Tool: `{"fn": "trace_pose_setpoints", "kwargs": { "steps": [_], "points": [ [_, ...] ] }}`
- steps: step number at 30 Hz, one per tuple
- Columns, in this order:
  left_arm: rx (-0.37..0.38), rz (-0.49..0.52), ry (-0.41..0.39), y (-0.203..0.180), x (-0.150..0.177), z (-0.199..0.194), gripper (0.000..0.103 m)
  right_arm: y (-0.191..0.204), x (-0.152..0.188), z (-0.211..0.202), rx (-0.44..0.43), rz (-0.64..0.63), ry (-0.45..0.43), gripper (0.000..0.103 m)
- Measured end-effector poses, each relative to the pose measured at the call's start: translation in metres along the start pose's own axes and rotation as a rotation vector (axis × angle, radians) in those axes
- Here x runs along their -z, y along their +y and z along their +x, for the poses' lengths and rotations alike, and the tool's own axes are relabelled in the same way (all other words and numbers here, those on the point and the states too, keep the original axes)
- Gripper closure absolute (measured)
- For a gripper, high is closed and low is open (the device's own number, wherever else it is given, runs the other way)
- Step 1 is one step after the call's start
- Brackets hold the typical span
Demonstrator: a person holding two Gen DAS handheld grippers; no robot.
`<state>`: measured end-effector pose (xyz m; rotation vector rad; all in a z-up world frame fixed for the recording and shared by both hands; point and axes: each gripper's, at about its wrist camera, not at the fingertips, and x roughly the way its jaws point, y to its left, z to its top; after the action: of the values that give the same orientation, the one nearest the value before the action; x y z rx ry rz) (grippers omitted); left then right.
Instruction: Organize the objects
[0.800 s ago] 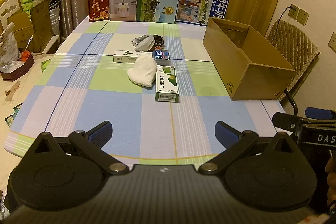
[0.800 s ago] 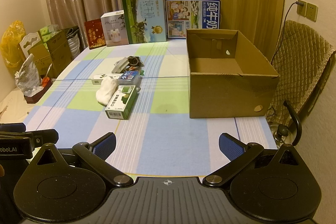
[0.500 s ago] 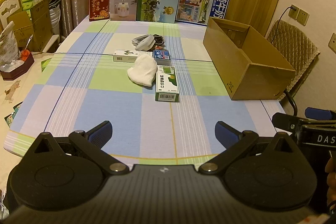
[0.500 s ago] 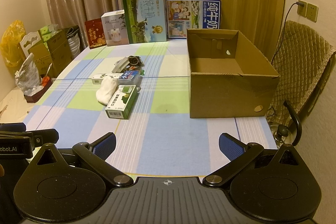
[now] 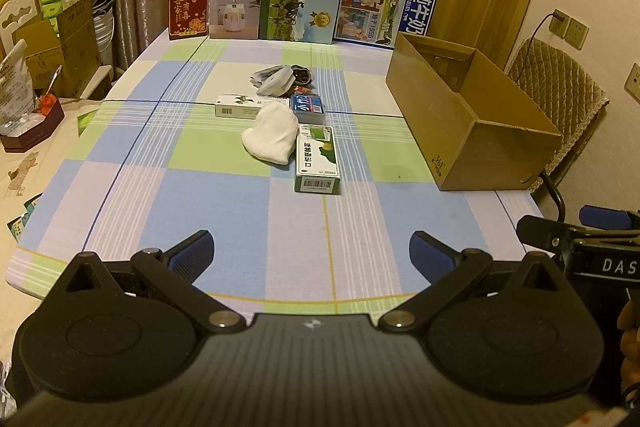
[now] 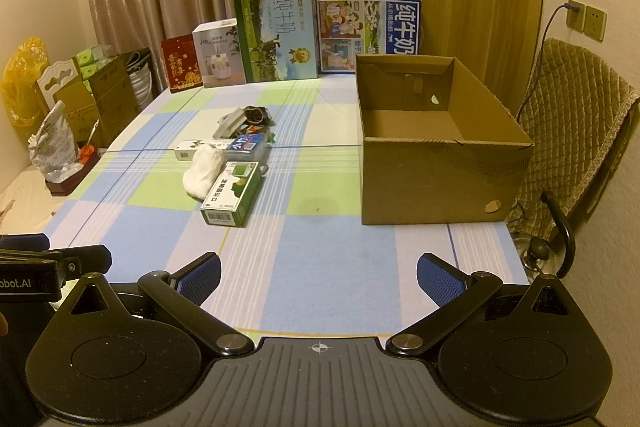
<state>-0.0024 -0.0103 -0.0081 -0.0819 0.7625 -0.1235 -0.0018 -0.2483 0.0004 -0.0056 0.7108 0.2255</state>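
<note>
Cardboard brown open box (image 6: pixel 440 163) sits at your counter's (image 6: pixel 320 267) right side; green-and-white carton (image 5: pixel 317 159), white cloth bundle (image 5: pixel 270 133) and small packets cluster mid-counter. Your left gripper (image 5: pixel 311 247) and right gripper (image 6: pixel 319 271) hover, fingers spread, empty.

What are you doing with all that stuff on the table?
Tidying up, though nothing is picked up yet. A person holds a left tool and a right tool, both open and empty, above the near edge of the table. A green box, a white cloth and other small things lie in a pile. The cardboard box looks empty.
</note>
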Motion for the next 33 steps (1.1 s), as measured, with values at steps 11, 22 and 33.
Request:
{"fn": "trace_pose_setpoints", "kwargs": {
  "steps": [11,22,33],
  "points": [
    [0.005,-0.002,0.004,-0.0002,-0.0001,0.0003,0.001,0.0004,0.0,0.0,0.0,-0.004,0.001,0.002],
    [0.013,-0.001,0.004,0.0006,-0.0004,-0.0004,0.001,0.0024,0.0001,0.002,-0.006,-0.009,0.009,0.002],
    [0.022,0.002,0.008,0.0017,-0.0048,-0.0001,0.001,0.0048,-0.0014,0.0033,-0.011,-0.012,0.014,0.002]
  ]
}}
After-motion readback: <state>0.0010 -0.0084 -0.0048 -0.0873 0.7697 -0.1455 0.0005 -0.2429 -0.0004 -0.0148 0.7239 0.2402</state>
